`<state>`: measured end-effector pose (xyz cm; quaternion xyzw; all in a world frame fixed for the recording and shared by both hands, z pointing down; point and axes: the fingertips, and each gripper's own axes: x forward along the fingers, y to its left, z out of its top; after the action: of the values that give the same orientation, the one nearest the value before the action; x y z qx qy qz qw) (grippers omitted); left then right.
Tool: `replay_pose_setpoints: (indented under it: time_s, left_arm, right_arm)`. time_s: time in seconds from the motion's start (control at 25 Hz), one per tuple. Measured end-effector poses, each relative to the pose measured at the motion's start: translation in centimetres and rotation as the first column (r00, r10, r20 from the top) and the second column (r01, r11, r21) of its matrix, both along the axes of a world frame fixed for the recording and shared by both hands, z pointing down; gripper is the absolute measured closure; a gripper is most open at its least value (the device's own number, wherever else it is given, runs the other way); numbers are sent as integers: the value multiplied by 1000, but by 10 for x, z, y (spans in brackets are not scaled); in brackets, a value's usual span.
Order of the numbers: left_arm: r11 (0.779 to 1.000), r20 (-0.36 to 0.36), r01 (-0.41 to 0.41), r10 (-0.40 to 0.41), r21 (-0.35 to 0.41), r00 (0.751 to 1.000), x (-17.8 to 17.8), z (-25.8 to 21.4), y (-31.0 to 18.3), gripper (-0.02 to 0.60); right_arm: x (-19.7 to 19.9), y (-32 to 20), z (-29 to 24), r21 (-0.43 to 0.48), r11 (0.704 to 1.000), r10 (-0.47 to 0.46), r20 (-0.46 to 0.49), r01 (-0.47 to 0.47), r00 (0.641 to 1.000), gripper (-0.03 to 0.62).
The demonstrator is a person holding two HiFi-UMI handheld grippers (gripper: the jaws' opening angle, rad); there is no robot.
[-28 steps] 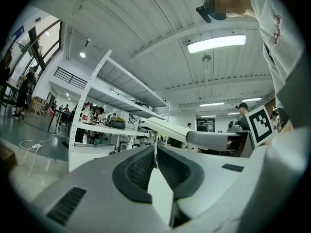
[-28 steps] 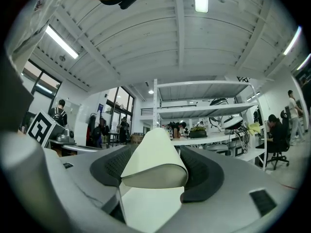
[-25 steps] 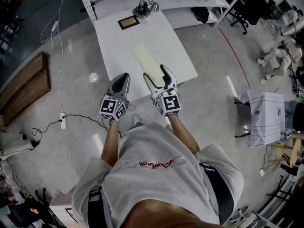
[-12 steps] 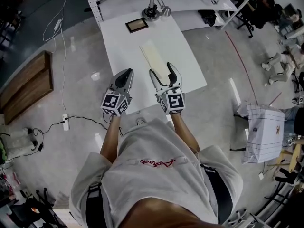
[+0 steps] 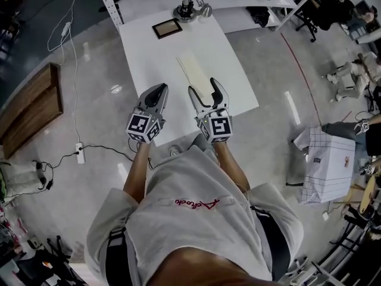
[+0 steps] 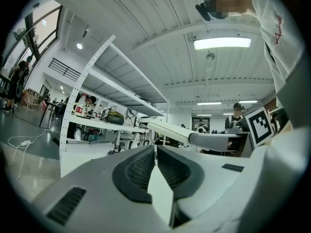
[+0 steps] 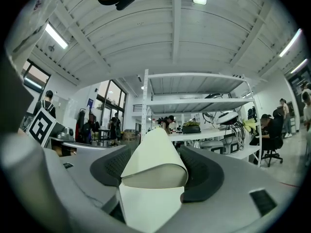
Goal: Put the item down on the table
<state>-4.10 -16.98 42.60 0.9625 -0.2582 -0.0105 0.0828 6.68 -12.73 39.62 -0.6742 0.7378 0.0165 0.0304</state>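
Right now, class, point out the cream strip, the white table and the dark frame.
cream strip (image 5: 191,71): head view, middle of its length.
white table (image 5: 152,61): head view, bare left part of its top.
dark frame (image 5: 166,28): head view, its centre.

Bare table (image 5: 149,58) beside cream strip (image 5: 191,70)

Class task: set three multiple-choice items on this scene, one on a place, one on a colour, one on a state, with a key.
1. The dark frame lies: A) at the far end of the table; B) between the grippers; C) on the floor.
2. The strip in the right gripper is: A) red; B) cream; C) black.
3. The left gripper has its fingers: A) wide apart; B) on the strip; C) together, empty.
Key: 1A, it sits beyond the strip's far tip; 2B, pale in both views; 3C, its own view shows them closed on nothing.
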Motion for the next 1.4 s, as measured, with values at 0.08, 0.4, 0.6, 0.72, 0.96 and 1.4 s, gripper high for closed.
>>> replay_pose_setpoints:
  time_s: [0.08, 0.4, 0.6, 0.72, 0.96, 1.4]
  left_arm:
    - [1000, 7, 3, -3, -5, 1000, 9, 1, -5, 546]
    - [997, 27, 75, -75, -22, 997, 28, 6, -22, 546]
    - [990, 32, 132, -130, -49, 991, 33, 16, -26, 546]
    - [986, 41, 153, -151, -63, 988, 38, 22, -29, 546]
    - [980, 55, 182, -178, -77, 982, 38, 29, -33, 546]
    - [970, 77, 202, -192, -137, 978, 38, 51, -26, 546]
  right_arm:
    - [10, -7, 1, 0, 1000, -8, 10, 8, 1000, 281]
    - [27, -39, 6, -17, 995, -102, 23, 102, 995, 281]
    - [34, -50, 15, -37, 986, -159, 35, 160, 987, 281]
    - [43, -59, 19, -46, 984, -170, 43, 172, 985, 281]
    - [50, -68, 27, -66, 980, -183, 52, 186, 982, 281]
    - [53, -66, 48, -123, 972, -193, 61, 199, 979, 281]
